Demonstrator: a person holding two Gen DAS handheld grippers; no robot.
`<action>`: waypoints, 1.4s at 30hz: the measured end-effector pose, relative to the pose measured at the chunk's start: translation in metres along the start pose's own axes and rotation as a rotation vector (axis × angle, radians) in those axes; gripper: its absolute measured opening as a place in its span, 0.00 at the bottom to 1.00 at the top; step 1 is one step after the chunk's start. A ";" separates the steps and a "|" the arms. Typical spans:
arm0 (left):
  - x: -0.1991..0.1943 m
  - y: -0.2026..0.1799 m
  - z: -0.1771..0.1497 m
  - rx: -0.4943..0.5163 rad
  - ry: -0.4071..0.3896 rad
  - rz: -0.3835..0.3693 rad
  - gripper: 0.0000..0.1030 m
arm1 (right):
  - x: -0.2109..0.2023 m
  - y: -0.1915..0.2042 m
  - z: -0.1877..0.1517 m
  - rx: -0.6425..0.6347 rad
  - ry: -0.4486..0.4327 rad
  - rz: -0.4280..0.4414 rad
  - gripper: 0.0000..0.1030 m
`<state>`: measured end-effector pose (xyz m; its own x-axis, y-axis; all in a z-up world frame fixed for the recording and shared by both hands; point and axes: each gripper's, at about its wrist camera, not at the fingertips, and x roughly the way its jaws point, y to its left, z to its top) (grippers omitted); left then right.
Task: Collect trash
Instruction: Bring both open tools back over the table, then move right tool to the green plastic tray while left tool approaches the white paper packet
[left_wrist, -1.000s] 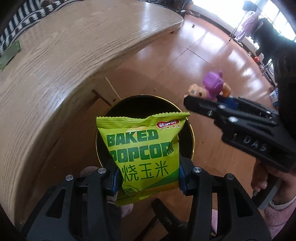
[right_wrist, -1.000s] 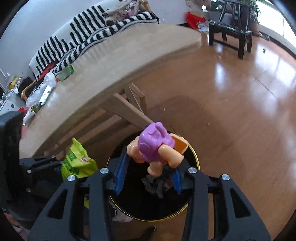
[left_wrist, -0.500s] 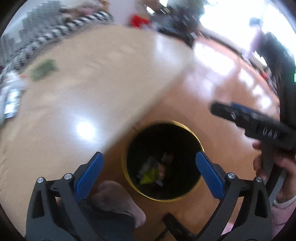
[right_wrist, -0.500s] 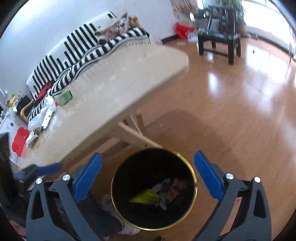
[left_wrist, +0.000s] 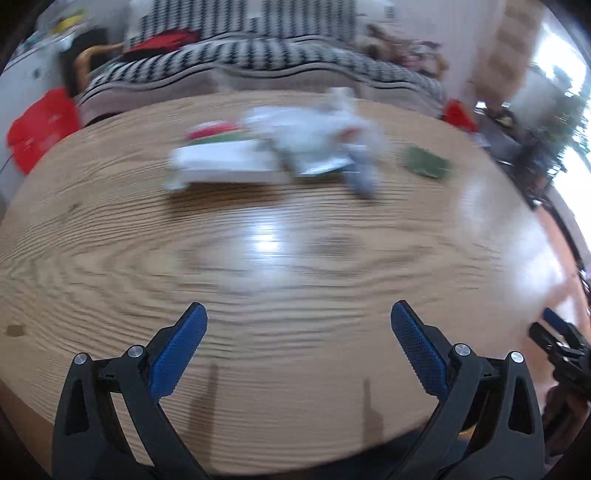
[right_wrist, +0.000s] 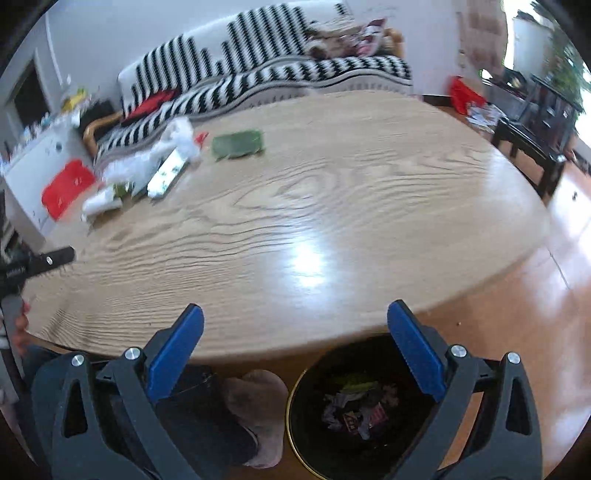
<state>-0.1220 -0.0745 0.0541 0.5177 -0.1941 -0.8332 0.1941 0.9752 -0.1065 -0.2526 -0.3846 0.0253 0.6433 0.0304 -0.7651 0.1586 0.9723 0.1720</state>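
Blue-padded jaws of the left gripper (left_wrist: 297, 350) and right gripper (right_wrist: 295, 349) now gape wide and empty; the popcorn bag and toy they carried lie in the bin (right_wrist: 295, 413). Both have swung up to the table (right_wrist: 332, 206), where more trash (left_wrist: 295, 147) and a green packet (right_wrist: 238, 144) wait at the far side

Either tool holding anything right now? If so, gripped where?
Nothing is held. The left tool and the right tool both stand wide open, with only the wooden table showing between their pads.

Blurred white wrappers (left_wrist: 306, 144) and green packet (right_wrist: 238, 144) on table (far side), bin (right_wrist: 295, 424) part-filled below.
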 end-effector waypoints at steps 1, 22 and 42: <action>0.004 0.011 0.002 -0.006 0.011 0.017 0.94 | 0.007 0.006 0.002 -0.017 0.012 -0.006 0.93; 0.092 0.084 0.083 0.115 -0.030 0.074 0.94 | 0.140 0.058 0.129 -0.228 0.089 -0.030 0.95; 0.075 0.020 0.063 0.348 0.005 -0.240 0.94 | 0.187 0.061 0.186 -0.139 0.070 -0.096 0.95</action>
<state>-0.0268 -0.0761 0.0238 0.4194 -0.4100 -0.8100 0.5787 0.8082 -0.1095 0.0164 -0.3626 0.0077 0.5759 -0.0523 -0.8158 0.1085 0.9940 0.0128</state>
